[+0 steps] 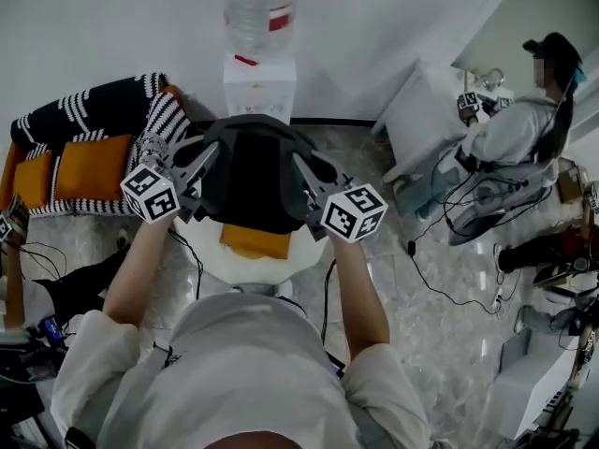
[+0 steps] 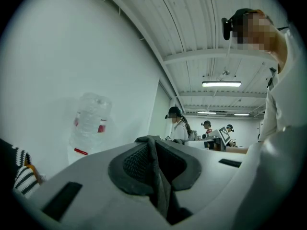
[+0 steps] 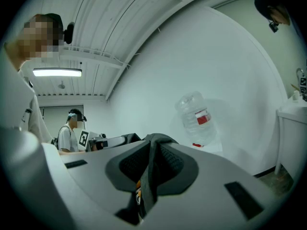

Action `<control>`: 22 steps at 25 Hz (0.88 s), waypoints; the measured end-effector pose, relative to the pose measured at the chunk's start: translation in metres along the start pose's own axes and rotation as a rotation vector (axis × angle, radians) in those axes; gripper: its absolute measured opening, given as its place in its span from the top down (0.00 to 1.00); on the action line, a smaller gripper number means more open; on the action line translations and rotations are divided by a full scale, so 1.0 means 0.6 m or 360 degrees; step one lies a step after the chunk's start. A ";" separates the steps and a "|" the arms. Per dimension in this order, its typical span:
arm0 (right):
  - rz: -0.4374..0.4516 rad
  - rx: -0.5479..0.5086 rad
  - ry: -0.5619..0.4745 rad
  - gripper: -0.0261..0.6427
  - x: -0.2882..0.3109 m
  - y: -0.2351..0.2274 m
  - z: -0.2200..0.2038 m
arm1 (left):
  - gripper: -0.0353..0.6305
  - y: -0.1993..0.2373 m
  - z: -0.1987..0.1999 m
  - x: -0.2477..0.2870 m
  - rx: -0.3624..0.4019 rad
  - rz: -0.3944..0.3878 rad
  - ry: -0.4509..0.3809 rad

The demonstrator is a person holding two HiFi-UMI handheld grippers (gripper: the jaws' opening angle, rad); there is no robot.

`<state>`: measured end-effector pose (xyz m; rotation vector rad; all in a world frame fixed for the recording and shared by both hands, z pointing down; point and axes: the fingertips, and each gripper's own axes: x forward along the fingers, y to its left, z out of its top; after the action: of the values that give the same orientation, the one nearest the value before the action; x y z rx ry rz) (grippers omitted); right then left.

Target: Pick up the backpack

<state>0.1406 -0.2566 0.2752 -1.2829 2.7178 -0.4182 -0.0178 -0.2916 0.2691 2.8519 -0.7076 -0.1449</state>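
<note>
Left gripper (image 1: 211, 152) clamps a dark strap (image 2: 158, 176). The black backpack (image 1: 253, 181) hangs between both tools, over a white stool (image 1: 271, 267). Right gripper (image 1: 301, 166) pinches a second strap (image 3: 148, 174). The lift appears under way; next, a level raise.

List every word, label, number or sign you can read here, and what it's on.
No text reads clearly anywhere.
Red label on the water jug: too blurred to read.
Marker cubes: square patterns only, no lettering.
Orange tag on the backpack strap: too small to read.
</note>
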 end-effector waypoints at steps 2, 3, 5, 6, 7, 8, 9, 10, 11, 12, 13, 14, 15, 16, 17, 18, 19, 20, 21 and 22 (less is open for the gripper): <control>0.0006 -0.0009 -0.0009 0.90 0.002 -0.002 0.013 | 0.89 0.001 0.012 0.005 0.0005 -0.0005 -0.0019; 0.0007 -0.0015 -0.0012 0.90 0.003 -0.003 0.019 | 0.89 0.002 0.018 0.009 0.0006 -0.0007 -0.0026; 0.0009 -0.0029 -0.0018 0.90 0.004 -0.005 0.030 | 0.89 0.003 0.027 0.014 0.0015 -0.0015 -0.0038; 0.0010 -0.0039 -0.0023 0.90 0.004 -0.005 0.035 | 0.89 0.003 0.031 0.015 0.0021 -0.0018 -0.0046; 0.0012 -0.0052 -0.0027 0.90 0.004 -0.004 0.039 | 0.89 0.002 0.035 0.015 0.0022 -0.0020 -0.0056; 0.0014 -0.0065 -0.0032 0.90 0.004 -0.002 0.044 | 0.89 0.000 0.040 0.016 0.0019 -0.0022 -0.0068; 0.0015 -0.0077 -0.0037 0.90 0.003 -0.002 0.048 | 0.89 -0.002 0.044 0.017 0.0016 -0.0025 -0.0082; 0.0016 -0.0087 -0.0042 0.90 0.002 -0.003 0.054 | 0.89 -0.004 0.048 0.018 0.0018 -0.0031 -0.0095; 0.0018 -0.0096 -0.0047 0.90 0.002 -0.004 0.060 | 0.89 -0.006 0.052 0.020 0.0025 -0.0037 -0.0107; 0.0021 -0.0102 -0.0051 0.90 0.001 -0.004 0.065 | 0.89 -0.009 0.057 0.021 0.0033 -0.0041 -0.0115; 0.0025 -0.0104 -0.0055 0.90 0.000 -0.005 0.069 | 0.89 -0.013 0.060 0.022 0.0039 -0.0043 -0.0120; 0.0027 -0.0104 -0.0058 0.90 -0.001 -0.006 0.071 | 0.89 -0.015 0.062 0.022 0.0046 -0.0044 -0.0120; 0.0028 -0.0102 -0.0060 0.90 -0.001 -0.007 0.072 | 0.89 -0.017 0.062 0.023 0.0055 -0.0044 -0.0119; 0.0028 -0.0101 -0.0062 0.90 -0.002 -0.007 0.072 | 0.89 -0.017 0.061 0.023 0.0066 -0.0042 -0.0117; 0.0028 -0.0099 -0.0062 0.90 -0.003 -0.007 0.071 | 0.89 -0.017 0.059 0.022 0.0074 -0.0040 -0.0118; 0.0028 -0.0098 -0.0062 0.90 -0.003 -0.007 0.069 | 0.89 -0.017 0.057 0.022 0.0075 -0.0038 -0.0119; 0.0028 -0.0097 -0.0060 0.90 -0.003 -0.007 0.067 | 0.89 -0.017 0.056 0.022 0.0069 -0.0035 -0.0120; 0.0028 -0.0098 -0.0058 0.90 -0.002 -0.008 0.066 | 0.89 -0.016 0.056 0.022 0.0061 -0.0033 -0.0120; 0.0028 -0.0099 -0.0056 0.90 0.000 -0.009 0.065 | 0.89 -0.014 0.056 0.024 0.0054 -0.0033 -0.0121; 0.0028 -0.0099 -0.0056 0.90 0.001 -0.010 0.064 | 0.89 -0.013 0.056 0.025 0.0051 -0.0036 -0.0122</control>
<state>0.1528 -0.2686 0.2401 -1.2676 2.7311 -0.3087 -0.0061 -0.2978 0.2340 2.8991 -0.6987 -0.2501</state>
